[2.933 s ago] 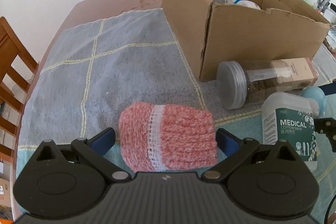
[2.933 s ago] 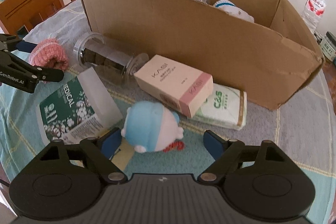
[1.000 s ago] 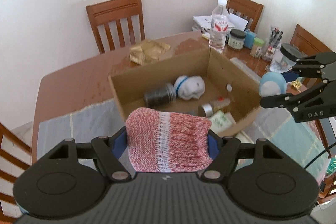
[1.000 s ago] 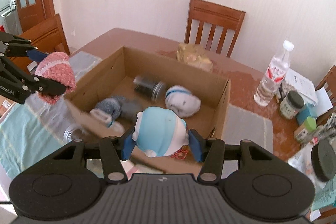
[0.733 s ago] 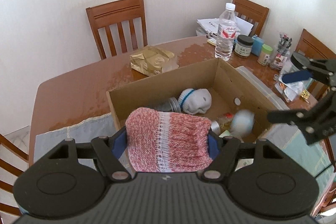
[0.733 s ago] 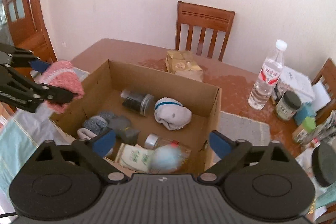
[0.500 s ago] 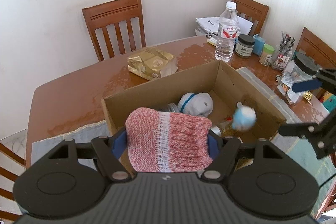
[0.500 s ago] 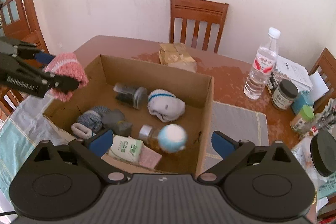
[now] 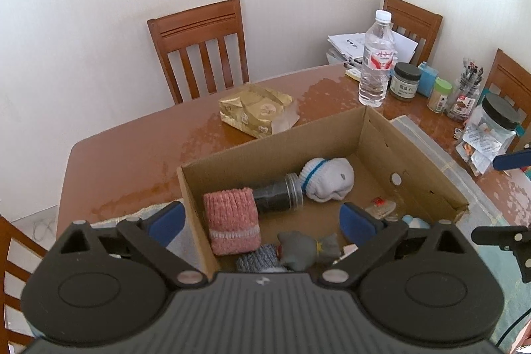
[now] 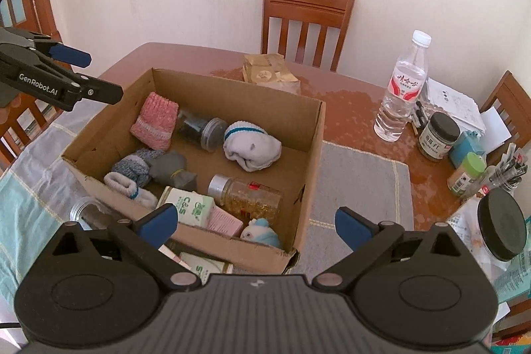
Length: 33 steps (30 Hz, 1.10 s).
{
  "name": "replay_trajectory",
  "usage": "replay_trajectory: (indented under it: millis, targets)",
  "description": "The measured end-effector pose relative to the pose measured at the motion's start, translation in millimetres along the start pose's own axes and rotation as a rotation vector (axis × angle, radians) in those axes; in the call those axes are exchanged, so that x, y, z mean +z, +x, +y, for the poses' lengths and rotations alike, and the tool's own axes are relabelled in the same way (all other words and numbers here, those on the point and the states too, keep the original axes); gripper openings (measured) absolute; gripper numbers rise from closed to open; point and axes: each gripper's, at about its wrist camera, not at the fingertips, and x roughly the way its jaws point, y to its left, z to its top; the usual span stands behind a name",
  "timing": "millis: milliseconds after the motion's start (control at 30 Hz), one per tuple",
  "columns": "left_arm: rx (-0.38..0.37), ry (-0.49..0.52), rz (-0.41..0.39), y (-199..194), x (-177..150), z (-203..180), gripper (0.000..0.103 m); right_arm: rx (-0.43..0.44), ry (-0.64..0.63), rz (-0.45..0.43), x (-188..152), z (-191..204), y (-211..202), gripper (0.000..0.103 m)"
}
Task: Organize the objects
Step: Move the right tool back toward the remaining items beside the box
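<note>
A cardboard box [image 9: 415,151] [image 10: 312,161] stands on the table. Inside it the pink knitted sock roll [image 9: 232,219] [image 10: 155,120] lies at the left end beside a dark jar [image 9: 277,196] [image 10: 202,130] and a white sock roll [image 9: 328,178] [image 10: 250,146]. The blue plush toy [image 10: 260,233] [image 9: 413,223] rests in the near right corner. My left gripper [image 9: 262,219] hangs open and empty above the box. My right gripper [image 10: 254,224] is open and empty too, over the box's near side.
Grey socks [image 10: 132,171], a tissue pack [image 10: 189,204] and a yellow-filled jar [image 10: 249,191] also lie in the box. A gold bag [image 9: 259,111], water bottle [image 10: 401,92], jars and pens [image 10: 507,171] sit on the brown table. Wooden chairs [image 9: 202,45] surround it.
My left gripper opened and the pink sock roll dropped into the box. The blue plush, let go by my right gripper earlier, has settled in the box's corner.
</note>
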Motion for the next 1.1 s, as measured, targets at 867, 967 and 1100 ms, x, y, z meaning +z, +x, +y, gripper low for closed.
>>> replay_trajectory:
  millis: [867,967,1100]
  targets:
    - [0.131,-0.122,0.027,-41.4,-113.0,-58.2,0.102,0.002,0.213,0.069,-104.9,4.7,8.7,0.103]
    - [0.154,-0.11,0.043,-36.8,-125.2,-67.8,0.102,-0.006,0.225,0.081,-111.3,2.6,10.0,0.103]
    - [0.165,-0.098,0.066,-28.9,-144.0,-81.7,0.102,-0.007,0.233,0.092,-116.3,1.6,13.0,0.103]
